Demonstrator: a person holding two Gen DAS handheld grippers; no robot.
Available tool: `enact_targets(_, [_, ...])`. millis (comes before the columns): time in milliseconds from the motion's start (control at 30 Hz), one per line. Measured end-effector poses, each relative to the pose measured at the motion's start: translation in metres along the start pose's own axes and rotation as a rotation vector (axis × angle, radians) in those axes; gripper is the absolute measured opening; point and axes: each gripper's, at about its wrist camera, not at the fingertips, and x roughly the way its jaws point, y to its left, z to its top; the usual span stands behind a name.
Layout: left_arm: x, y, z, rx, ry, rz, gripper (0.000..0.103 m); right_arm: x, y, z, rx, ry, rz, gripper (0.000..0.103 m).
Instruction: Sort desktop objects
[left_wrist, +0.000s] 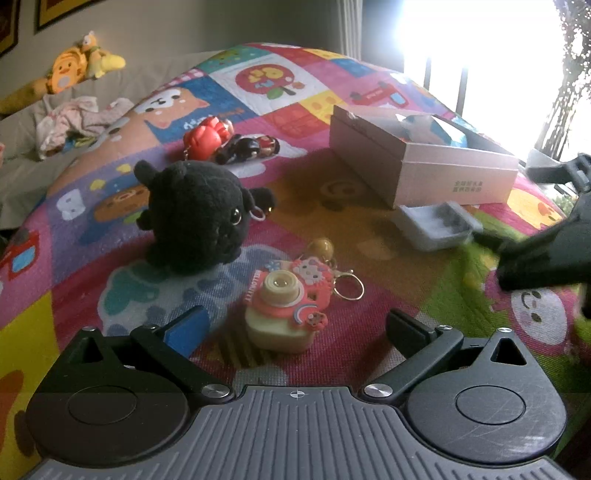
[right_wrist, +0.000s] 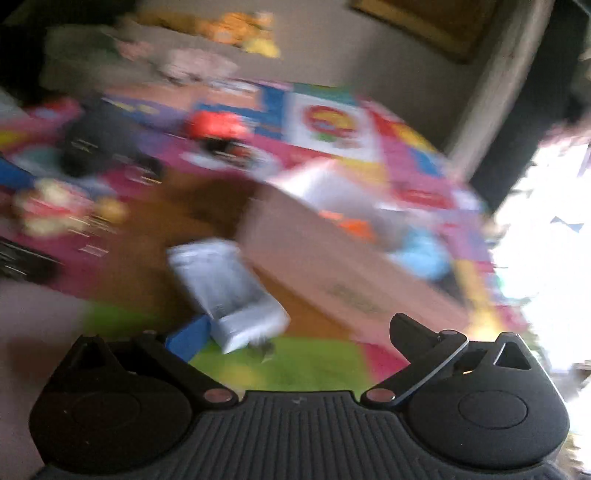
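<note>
My left gripper (left_wrist: 295, 325) is open, its jaws either side of a pink and cream toy camera keychain (left_wrist: 282, 314) on the colourful mat. A black plush (left_wrist: 199, 218) sits behind it to the left, with a red toy (left_wrist: 207, 138) and small dark figures (left_wrist: 251, 146) further back. A pink open box (left_wrist: 424, 166) holding a blue-grey toy stands at the right, a small grey tray (left_wrist: 436, 225) in front of it. My right gripper (right_wrist: 295, 332) is open and empty; its view is blurred, with the grey tray (right_wrist: 229, 291) just ahead and the box (right_wrist: 332, 258) behind.
The right gripper's dark body (left_wrist: 546, 254) shows at the right edge of the left wrist view. Crumpled clothes (left_wrist: 74, 118) and a yellow plush (left_wrist: 74, 66) lie on a grey surface at the back left. A bright window (left_wrist: 480, 55) is behind the box.
</note>
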Motion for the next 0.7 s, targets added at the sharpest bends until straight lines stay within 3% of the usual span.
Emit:
enact_targets(67, [0.000,0.001,0.000,-0.002,-0.001,-0.002,0.103,0.001,-0.017,-0.001,0.101,0.027,-0.027,0.103])
enact_targets(267, [0.000,0.001,0.000,0.000,-0.001,-0.002,0.103,0.014,-0.039,-0.009,0.371,0.133,0.184,0.103])
enact_targets(467, [0.001,-0.002,0.003,0.017,0.014,-0.003,0.103,0.028,-0.045,-0.019,0.481,0.203,0.267,0.103])
enact_targets(700, [0.007,-0.005,0.016,-0.050,0.020,-0.138,0.103,0.027,-0.045,-0.019,0.476,0.197,0.267,0.103])
